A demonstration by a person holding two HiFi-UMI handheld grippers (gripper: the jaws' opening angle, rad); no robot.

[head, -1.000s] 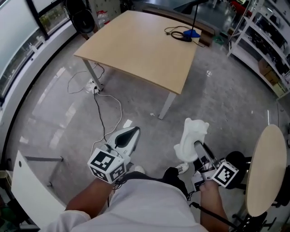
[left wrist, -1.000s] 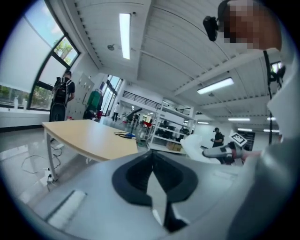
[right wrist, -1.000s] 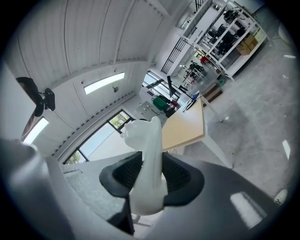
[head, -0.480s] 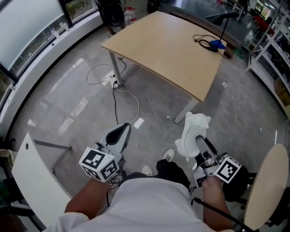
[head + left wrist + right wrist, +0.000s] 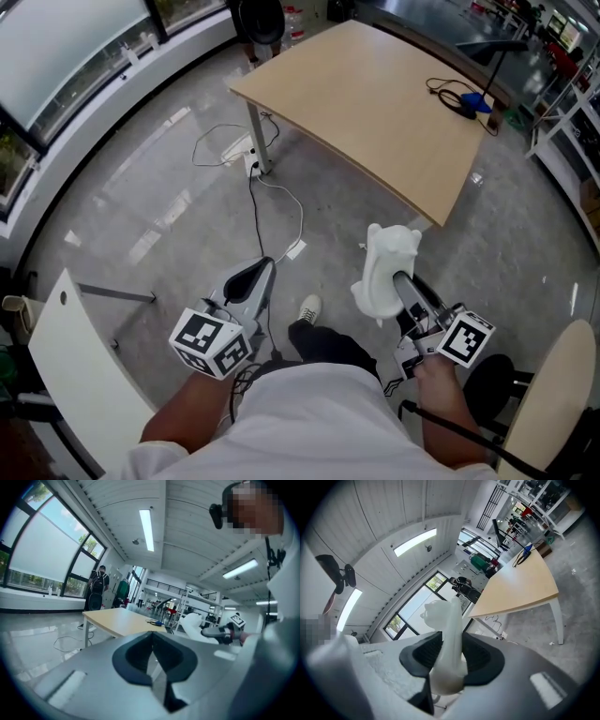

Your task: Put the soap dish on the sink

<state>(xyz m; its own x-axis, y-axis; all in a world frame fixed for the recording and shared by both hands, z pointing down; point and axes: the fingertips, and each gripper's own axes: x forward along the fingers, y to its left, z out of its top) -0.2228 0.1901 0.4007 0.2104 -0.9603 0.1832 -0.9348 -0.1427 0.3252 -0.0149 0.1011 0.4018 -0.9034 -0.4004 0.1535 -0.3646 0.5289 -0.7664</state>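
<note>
A white soap dish [image 5: 386, 268] is held upright above the floor, and my right gripper [image 5: 401, 281] is shut on it. In the right gripper view the soap dish [image 5: 447, 639] stands clamped between the two dark jaws, its top edge rising above them. My left gripper [image 5: 253, 278] points forward at the lower left and is shut with nothing between its jaws. From the left gripper view, that gripper [image 5: 152, 657] shows its jaws pressed together, and the soap dish [image 5: 194, 625] appears far to the right. No sink is in view.
A wooden table [image 5: 375, 103] stands ahead with a black cable and a blue object [image 5: 466, 97] on it. A white cord [image 5: 253, 192] trails over the grey floor. A round wooden top [image 5: 553, 394] is at the right, a white board [image 5: 80, 370] at the left.
The view has swung: the table now sits more to the right and closer. The right gripper with the soap dish has shifted slightly left and up. The left gripper stays shut.
</note>
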